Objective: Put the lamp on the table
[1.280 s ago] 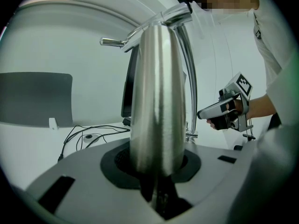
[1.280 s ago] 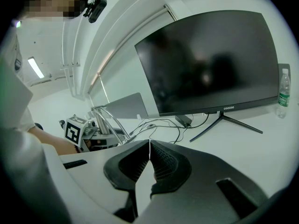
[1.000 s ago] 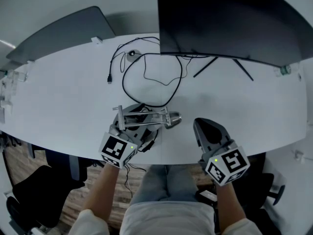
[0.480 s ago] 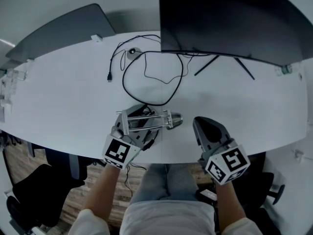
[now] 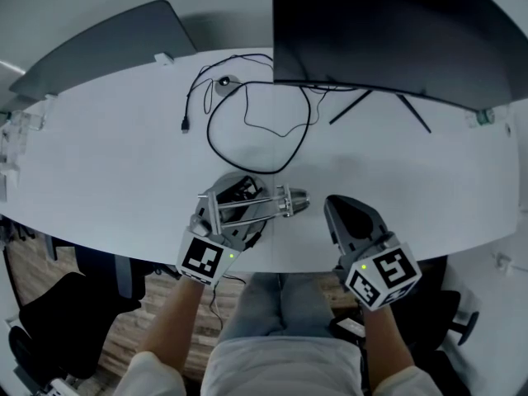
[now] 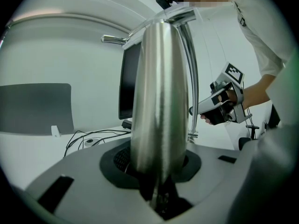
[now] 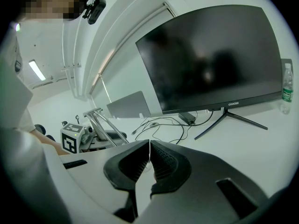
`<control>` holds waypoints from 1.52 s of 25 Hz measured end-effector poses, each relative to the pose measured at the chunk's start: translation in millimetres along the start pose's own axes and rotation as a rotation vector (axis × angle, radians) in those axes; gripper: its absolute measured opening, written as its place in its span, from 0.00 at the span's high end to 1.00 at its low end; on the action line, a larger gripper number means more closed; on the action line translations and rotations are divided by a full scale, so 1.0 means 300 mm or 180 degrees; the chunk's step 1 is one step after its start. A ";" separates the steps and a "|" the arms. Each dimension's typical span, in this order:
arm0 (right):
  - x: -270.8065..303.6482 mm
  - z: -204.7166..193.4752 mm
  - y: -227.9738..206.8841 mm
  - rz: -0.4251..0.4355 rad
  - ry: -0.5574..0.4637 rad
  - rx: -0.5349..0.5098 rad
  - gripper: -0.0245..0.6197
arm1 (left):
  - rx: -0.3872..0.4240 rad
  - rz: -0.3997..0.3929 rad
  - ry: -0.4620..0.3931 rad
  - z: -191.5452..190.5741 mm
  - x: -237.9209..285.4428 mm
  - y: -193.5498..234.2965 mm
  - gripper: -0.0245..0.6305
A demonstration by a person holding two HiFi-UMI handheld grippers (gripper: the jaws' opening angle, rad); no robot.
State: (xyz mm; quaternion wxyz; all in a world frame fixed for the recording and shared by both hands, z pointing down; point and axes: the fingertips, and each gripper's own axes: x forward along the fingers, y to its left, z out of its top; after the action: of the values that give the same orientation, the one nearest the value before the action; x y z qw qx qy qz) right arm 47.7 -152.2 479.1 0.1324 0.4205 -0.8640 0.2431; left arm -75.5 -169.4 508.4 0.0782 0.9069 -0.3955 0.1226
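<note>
I find my left gripper (image 6: 159, 190) pinching the lamp (image 6: 156, 101) at the table's (image 5: 107, 163) near edge. My right gripper (image 7: 149, 155) is pressed together, empty.

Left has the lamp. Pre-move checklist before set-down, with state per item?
1. The left gripper grips the silver metal desk lamp, jaws closed on it: ok.
2. The right gripper is out of the way, jaws together, empty, apart from the lamp: ok.
3. Lamp is over the white table, near its front edge: ok.
4. Lamp already resting on the table: cannot tell.
5. The black cable loop is clear of the lamp: it lies just beyond it, gap unclear: cannot tell.
6. The dark monitor is clear, far back: ok.
</note>
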 end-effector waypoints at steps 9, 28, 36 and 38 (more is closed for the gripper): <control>-0.015 -0.011 0.010 0.0014 0.0004 -0.0006 0.91 | -0.0061 0.0081 0.0005 -0.004 -0.004 0.005 0.78; -0.069 -0.033 0.051 0.0058 -0.0007 -0.0069 0.91 | -0.0090 0.0441 0.0124 0.000 -0.090 0.012 0.62; -0.104 -0.046 0.065 0.0080 0.0027 -0.0126 0.91 | -0.0141 0.0584 0.0165 -0.008 -0.168 0.012 0.60; -0.110 -0.047 0.070 0.0088 0.0034 -0.0146 0.91 | -0.0154 0.0619 0.0186 -0.012 -0.191 0.015 0.60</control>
State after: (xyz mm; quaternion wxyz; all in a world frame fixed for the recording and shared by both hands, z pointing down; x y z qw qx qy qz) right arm 51.6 -111.7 470.0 0.1432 0.4042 -0.8743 0.2274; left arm -116.9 -131.5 495.6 0.0993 0.8582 -0.4820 0.1463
